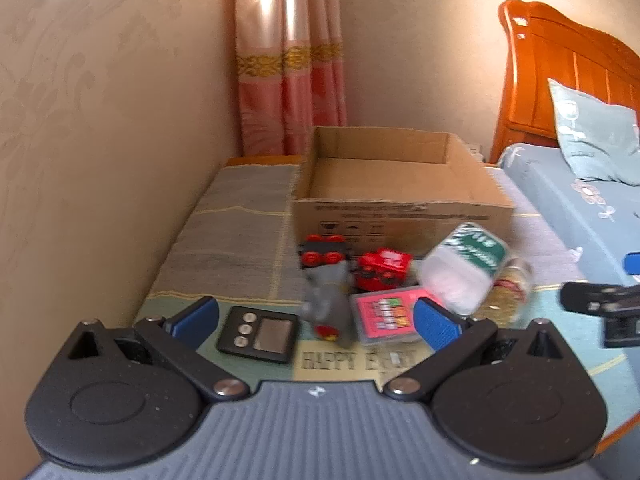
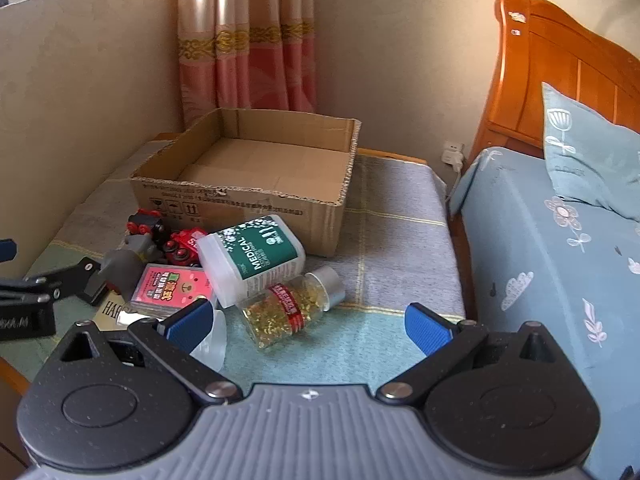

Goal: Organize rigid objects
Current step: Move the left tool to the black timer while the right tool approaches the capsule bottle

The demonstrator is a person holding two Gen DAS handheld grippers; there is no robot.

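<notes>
Here both tongs are spread wide and hold nothing. Ahead of the left tongs [image 1: 316, 320], between its blue pads, lie a black timer [image 1: 259, 334], a grey toy [image 1: 328, 300] and a pink card case [image 1: 385, 314] on the cloth-covered counter [image 1: 236, 240]; just beyond them sit a black and red toy train [image 1: 322, 251] and a red toy [image 1: 383, 268]. To that tongs' right front a white tub [image 1: 464, 266] with a green label leans over the pile, touching a clear bottle [image 1: 506, 292] of yellow capsules. Past the heap stands an open box [image 1: 400, 196], its floor bare. The right tongs [image 2: 308, 326] hover over the near edge of the counter with the bottle [image 2: 290, 308] lying on its side just ahead, nearer the left pad [image 2: 190, 326], and the tub [image 2: 252, 258] beyond it. The box [image 2: 248, 184] sits farther ahead to the left. The left tongs' black arm shows at the far left of the right wrist view.
</notes>
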